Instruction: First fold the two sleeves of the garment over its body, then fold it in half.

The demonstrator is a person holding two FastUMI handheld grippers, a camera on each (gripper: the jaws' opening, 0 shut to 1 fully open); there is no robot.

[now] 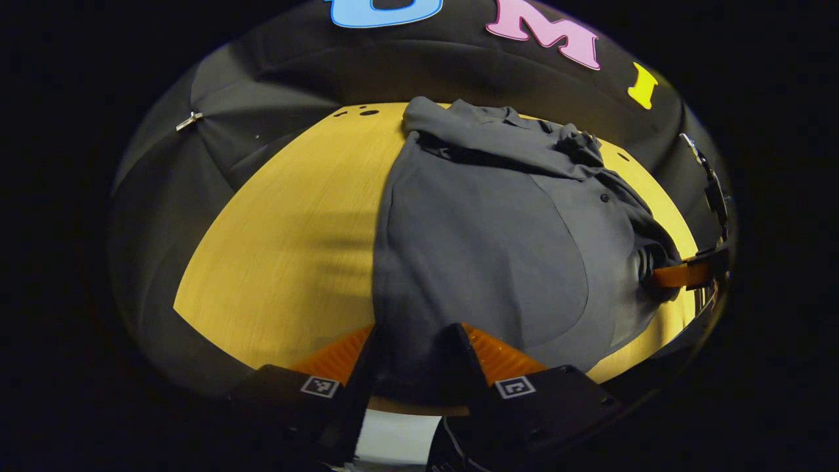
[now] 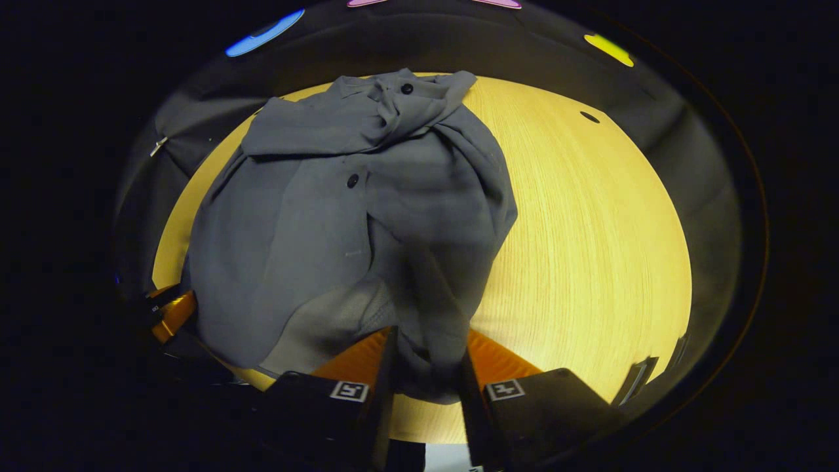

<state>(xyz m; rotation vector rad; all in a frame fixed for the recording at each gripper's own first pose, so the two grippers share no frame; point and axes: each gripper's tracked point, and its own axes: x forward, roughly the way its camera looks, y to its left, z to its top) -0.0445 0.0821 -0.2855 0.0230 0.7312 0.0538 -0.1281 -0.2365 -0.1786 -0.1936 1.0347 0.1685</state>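
The yellow wood-grain table carries the whole work area and is seen again in the right gripper view, with small dark holes near its far edge.

The dark grey button-front shirt lies on the table, its collar toward the booth wall and its hem toward the grippers. In the left gripper view one sleeve lies folded across the upper body just below the collar. In the right gripper view the shirt is rumpled, with cloth bunched near the collar and two dark buttons showing on the placket.

The left gripper sits at the near hem of the shirt. Grey cloth fills the narrow gap between its two fingers, and both fingers press on it. In the right gripper view this gripper appears at the far left edge of the shirt.

The right gripper is likewise closed on a gathered fold of the shirt's hem, with cloth drawn tight between its two fingers. In the left gripper view it appears at the shirt's right edge, where the fabric is bunched against it.
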